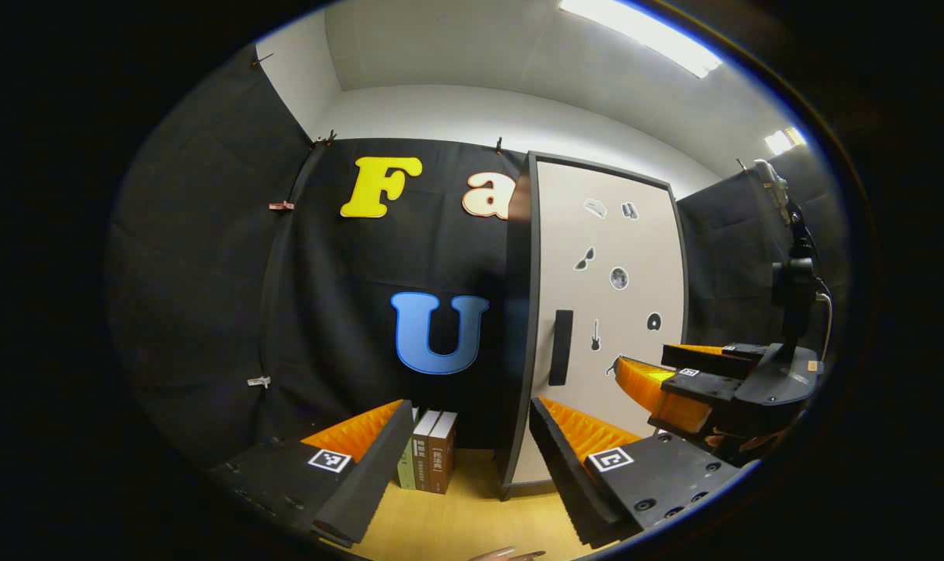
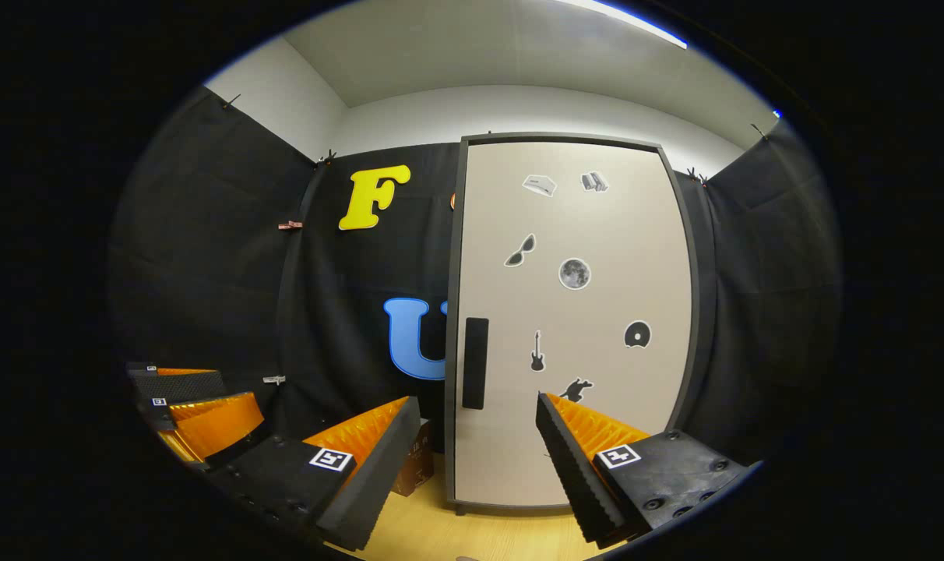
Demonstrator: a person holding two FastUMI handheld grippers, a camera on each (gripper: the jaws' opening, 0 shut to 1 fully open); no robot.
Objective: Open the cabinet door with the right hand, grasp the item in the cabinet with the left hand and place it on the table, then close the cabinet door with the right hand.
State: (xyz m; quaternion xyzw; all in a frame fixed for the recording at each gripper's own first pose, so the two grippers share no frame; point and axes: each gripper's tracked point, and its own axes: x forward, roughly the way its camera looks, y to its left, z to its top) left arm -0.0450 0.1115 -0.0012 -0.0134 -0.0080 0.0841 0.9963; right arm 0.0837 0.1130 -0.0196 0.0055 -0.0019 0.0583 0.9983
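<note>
Door (image 2: 573, 312) shut, nothing done | your right tool (image 2: 472, 436) and left tool (image 1: 468, 436) both spread, empty | handle (image 2: 476, 362) first

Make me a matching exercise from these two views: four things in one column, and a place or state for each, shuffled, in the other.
Things:
1. cabinet door
2. door handle
3. books
4. right gripper

Places or states:
A. standing upright on the table, left of the cabinet
B. closed, with small stickers on its face
C. jaws open, holding nothing, short of the door
D. dark upright bar near the door's left edge

Pairs: 1-B, 2-D, 3-A, 4-C
</note>
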